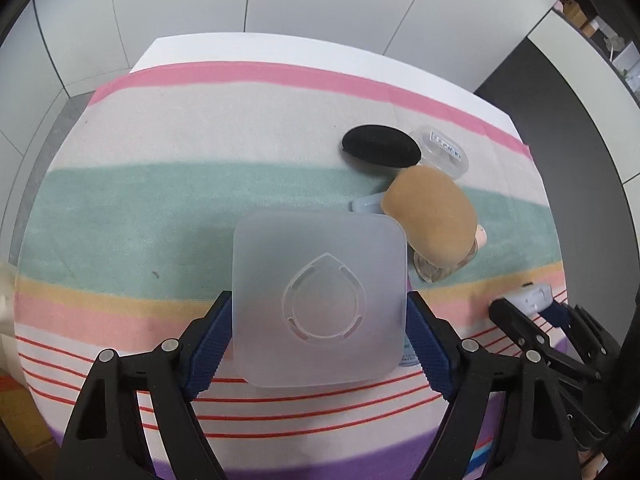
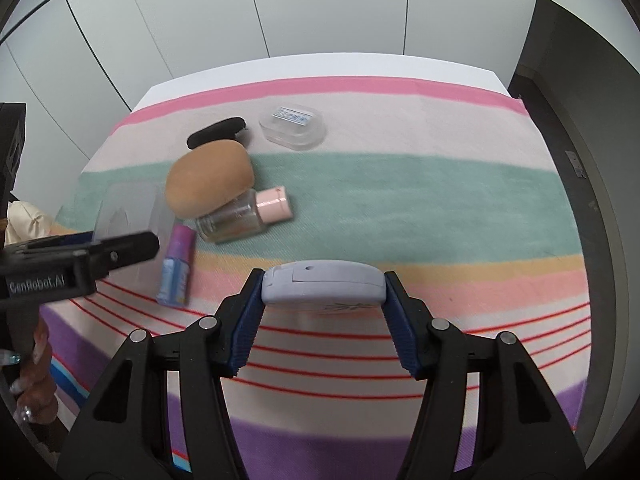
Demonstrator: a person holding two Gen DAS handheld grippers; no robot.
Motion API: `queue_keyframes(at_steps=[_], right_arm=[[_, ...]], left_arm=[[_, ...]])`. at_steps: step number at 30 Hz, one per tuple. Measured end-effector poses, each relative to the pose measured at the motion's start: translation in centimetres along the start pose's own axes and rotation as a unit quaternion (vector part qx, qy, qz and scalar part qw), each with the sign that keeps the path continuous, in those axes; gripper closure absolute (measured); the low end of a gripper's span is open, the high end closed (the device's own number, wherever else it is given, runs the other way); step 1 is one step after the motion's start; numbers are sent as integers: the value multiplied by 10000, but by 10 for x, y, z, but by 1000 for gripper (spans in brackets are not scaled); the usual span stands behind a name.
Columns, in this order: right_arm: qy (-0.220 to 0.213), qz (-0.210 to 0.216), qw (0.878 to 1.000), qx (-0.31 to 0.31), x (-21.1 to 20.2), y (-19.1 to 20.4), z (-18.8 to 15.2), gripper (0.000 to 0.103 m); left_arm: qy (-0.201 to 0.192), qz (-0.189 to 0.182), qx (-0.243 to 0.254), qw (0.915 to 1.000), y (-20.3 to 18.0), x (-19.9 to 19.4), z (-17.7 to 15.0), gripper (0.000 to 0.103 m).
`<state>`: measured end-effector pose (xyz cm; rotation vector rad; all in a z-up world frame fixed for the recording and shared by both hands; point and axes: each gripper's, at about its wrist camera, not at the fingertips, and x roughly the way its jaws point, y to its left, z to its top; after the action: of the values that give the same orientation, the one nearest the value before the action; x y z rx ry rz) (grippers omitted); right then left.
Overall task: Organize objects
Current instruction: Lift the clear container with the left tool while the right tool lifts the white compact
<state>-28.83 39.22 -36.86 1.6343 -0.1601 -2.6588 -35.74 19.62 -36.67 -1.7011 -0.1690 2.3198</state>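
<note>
White wall panels stand behind a table [image 1: 168, 50] covered by a striped cloth [image 1: 160, 200] in pink, green, peach and purple bands.

My left gripper [image 1: 320, 320] has its 2 fingers clamped on the sides of a frosted square box [image 1: 320, 300], held above the cloth with its embossed teardrop mark facing my camera. My right gripper [image 2: 323, 298] has its 2 fingers closed on the ends of a lavender compact case [image 2: 323, 286], held over the thin red stripes.

Beyond the lavender case, on the green band, a clear glass bottle with a pink cap [image 2: 244, 214] lies on its side. A tan puff [image 2: 210, 182] leans on the bottle's glass body, and a black puff [image 2: 216, 130] sits just behind the tan one. A small clear plastic case [image 2: 292, 126] with a blue label rests further back on the pale band, apart from the puffs. A purple and blue tube [image 2: 178, 266] lies near the bottle's base, just beside the left gripper's finger in my right view.
</note>
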Motion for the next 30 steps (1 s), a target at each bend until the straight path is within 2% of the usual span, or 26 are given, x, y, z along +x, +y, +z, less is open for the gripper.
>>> queue_keyframes(at_steps=[5, 10, 17, 19, 25, 30], right_arm=[[31, -52, 10000, -20, -4, -4, 0, 43], [4, -107, 9999, 25, -20, -11, -2, 43], [-157, -215, 9996, -15, -56, -7, 13, 43], [-237, -281, 9993, -15, -71, -5, 20, 43], [-596, -386, 9974, -135, -129, 4, 41, 43], [-866, -393, 9953, -156, -181, 10, 58, 43]], left_arm=[[-22, 286, 0, 9996, 4, -4, -4, 20], [-34, 405, -48, 9992, 6, -18, -5, 20], [-90, 318, -286, 9990, 2, -54, 0, 20], [-176, 299, -279, 9990, 0, -70, 4, 20], [-641, 636, 133, 9958, -21, -135, 11, 20], [-878, 719, 200, 9933, -34, -193, 15, 20]])
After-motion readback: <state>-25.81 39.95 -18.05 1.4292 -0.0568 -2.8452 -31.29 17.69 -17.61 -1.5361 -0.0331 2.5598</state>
